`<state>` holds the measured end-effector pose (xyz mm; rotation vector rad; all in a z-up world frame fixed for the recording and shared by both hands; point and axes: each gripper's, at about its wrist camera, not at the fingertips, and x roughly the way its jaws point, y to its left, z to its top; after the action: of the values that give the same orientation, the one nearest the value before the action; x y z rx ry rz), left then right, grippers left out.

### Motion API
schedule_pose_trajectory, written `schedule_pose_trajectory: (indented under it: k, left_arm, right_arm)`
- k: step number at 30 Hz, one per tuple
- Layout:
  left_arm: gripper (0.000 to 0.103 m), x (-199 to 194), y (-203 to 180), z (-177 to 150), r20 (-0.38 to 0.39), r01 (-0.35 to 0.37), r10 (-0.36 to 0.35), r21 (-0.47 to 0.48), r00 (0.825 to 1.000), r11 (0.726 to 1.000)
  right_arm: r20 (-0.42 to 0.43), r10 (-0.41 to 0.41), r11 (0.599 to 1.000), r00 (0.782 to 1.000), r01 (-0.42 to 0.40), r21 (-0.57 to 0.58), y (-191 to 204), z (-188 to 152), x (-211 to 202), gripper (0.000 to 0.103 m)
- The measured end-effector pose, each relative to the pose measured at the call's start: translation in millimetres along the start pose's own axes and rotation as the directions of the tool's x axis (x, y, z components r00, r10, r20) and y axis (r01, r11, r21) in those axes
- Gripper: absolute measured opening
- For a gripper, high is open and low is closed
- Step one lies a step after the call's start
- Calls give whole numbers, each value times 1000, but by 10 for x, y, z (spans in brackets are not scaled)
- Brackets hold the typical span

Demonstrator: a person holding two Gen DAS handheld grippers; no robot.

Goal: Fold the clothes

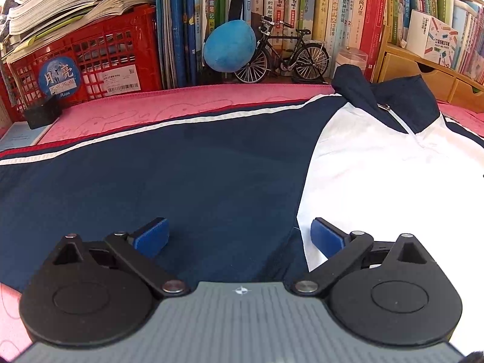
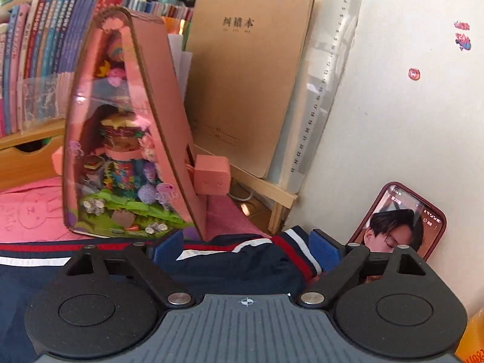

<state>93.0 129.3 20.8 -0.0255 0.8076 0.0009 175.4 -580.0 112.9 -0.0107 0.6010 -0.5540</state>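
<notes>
A navy and white jacket [image 1: 211,163] with red and white stripes lies spread on a pink mat [image 1: 145,109], its collar and zipper [image 1: 385,107] at the far right. My left gripper [image 1: 239,236] hovers open just above the navy part, near the seam with the white panel, with nothing between its blue pads. In the right wrist view the jacket's sleeve cuff [image 2: 290,254], with its red and white ribbing, lies bunched on the mat. My right gripper [image 2: 245,248] stands open over it, the cuff lying between the wide-apart pads without being pinched.
Behind the jacket stand a red crate [image 1: 90,54] of papers, rows of books, a blue plush ball [image 1: 230,45] and a model bicycle [image 1: 284,54]. A pink toy box [image 2: 130,139], a brown notebook [image 2: 248,69] and a phone [image 2: 402,220] against the wall crowd the right side.
</notes>
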Motion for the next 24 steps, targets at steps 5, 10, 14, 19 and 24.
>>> schedule_pose_trajectory:
  k: [5,10,14,19,24]
  left_arm:
    - [98,-435,-83,89,123,127,-124,-18,985,992]
    - [100,-513,-491,22,128,192,-205,106,970,976]
    - [100,-304,-683,-112,57,253,-262,123,963,960]
    - [102,-31,-737,-309,8,164,-169,204,986,965]
    - [101,-136,-762,-132,159,-118,76,278,984,953]
  right_arm:
    - [25,412,910,911,-410,-57,421,11,-587,93]
    - [-153,674,711,722,-691,-132,1487,-350,-1022,58]
    - [-294,712,605,637,-770,-201,2281,-773,-1244,53]
    - [-267,662,616,700,-711,-338,2642,-900,-1160,54]
    - [-144,355,848,924,-383,-366,2615,-506,-751,65]
